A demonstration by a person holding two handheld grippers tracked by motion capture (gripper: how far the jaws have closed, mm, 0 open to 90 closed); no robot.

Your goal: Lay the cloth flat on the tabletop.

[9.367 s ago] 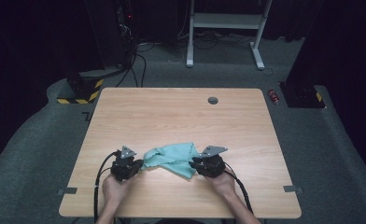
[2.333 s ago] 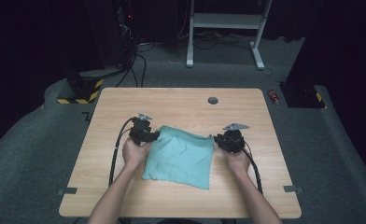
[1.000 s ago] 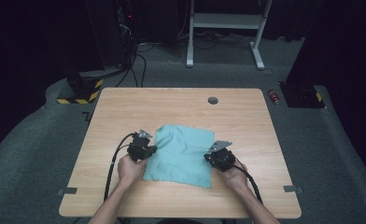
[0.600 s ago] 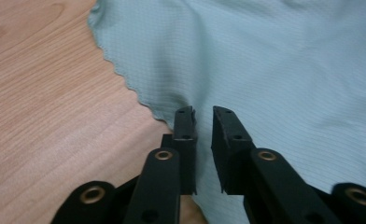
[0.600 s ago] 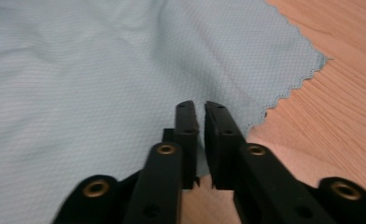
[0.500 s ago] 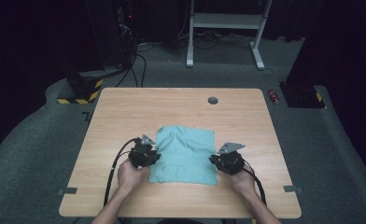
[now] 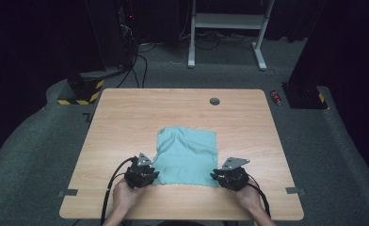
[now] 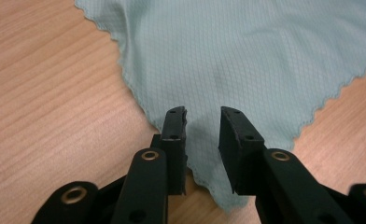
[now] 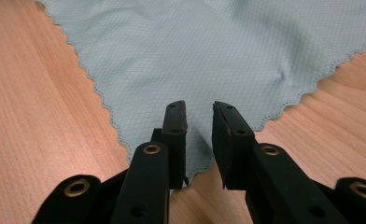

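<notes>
Dark carpet is surrounding a wooden table that is sitting in the middle of the high view, with a white frame standing at the top centre and a small round cap lying near the table's upper edge.

A teal cloth is lying on the lower middle of the table, flat along its near edge and rumpled toward its upper left corner.

At the lower left of that view the left gripper is sitting just at the cloth's near left corner, its cable looping down toward the bottom edge. In the left gripper view its jaws are standing apart over that corner; they have just been opening, and the cloth is lying slack below the gap, with no pad pressing on it.

At the lower right the right gripper is sitting at the near right corner. In the right gripper view its jaws are likewise standing apart and have just been opening, with the scalloped corner of the cloth lying loose on the wood beneath them.
</notes>
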